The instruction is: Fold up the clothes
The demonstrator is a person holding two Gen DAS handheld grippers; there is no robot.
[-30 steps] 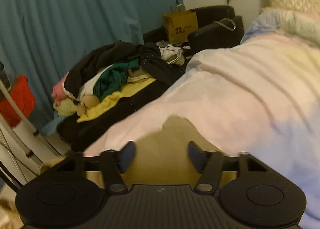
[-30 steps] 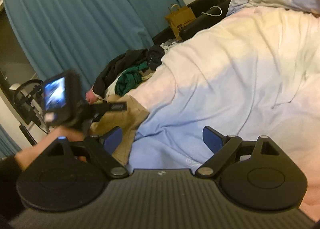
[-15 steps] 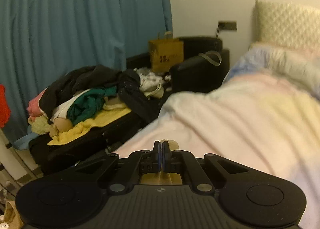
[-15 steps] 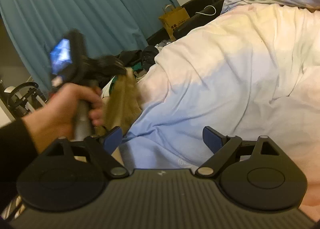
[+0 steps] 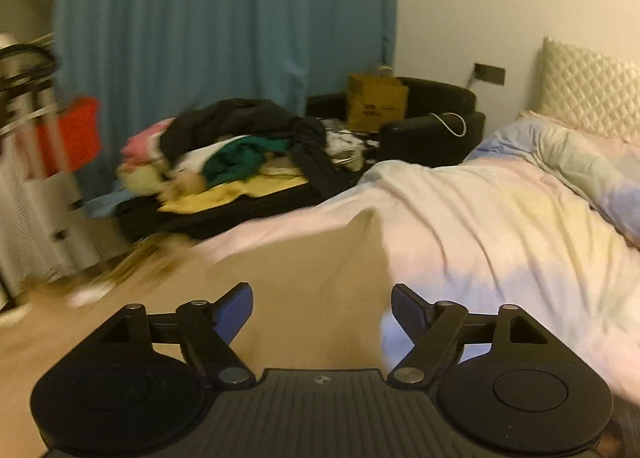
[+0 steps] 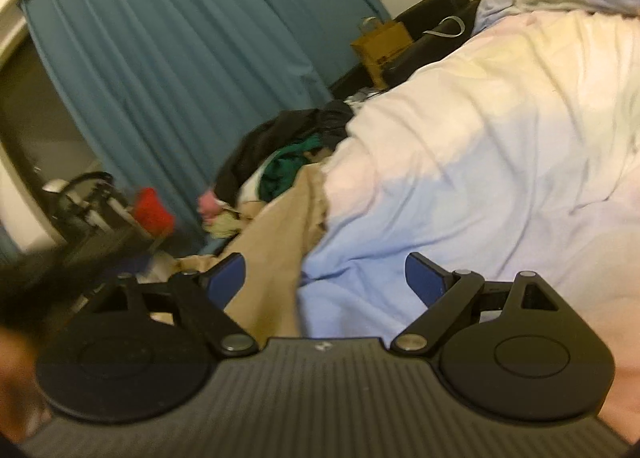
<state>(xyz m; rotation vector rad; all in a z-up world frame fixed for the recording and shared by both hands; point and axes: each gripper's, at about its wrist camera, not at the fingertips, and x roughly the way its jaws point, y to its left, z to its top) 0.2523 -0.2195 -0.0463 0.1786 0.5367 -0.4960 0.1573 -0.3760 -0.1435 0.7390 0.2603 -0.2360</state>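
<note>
Left wrist view looks across a bed [image 5: 520,218] under a pastel duvet, which serves as the flat working surface here; its near edge is where a garment can be laid out within reach of both tools. Behind it, against the teal curtain [image 5: 224,18], a heap of unsorted clothes [image 5: 240,146] sits on a dark couch, likely the stock of laundry waiting beside the bed. A brown paper bag [image 5: 376,106] stands further back on a black armchair.

The task's thing, a tan garment [image 5: 312,278], lies draped over the bed's near left corner, part on the duvet and part hanging off the edge toward the floor. In the right wrist view the same cloth [image 6: 280,258] runs in a rumpled band down the bed's side, so it is not lying flat or squared.

The left gripper [image 5: 322,300] hovers directly above the tan cloth with its blue-padded fingers spread wide, holding nothing. The right gripper [image 6: 324,274] is likewise spread and empty, aimed at the boundary between cloth and duvet. Whether the garment is being laid out or is partway folded, the blur leaves unsettled.
</note>
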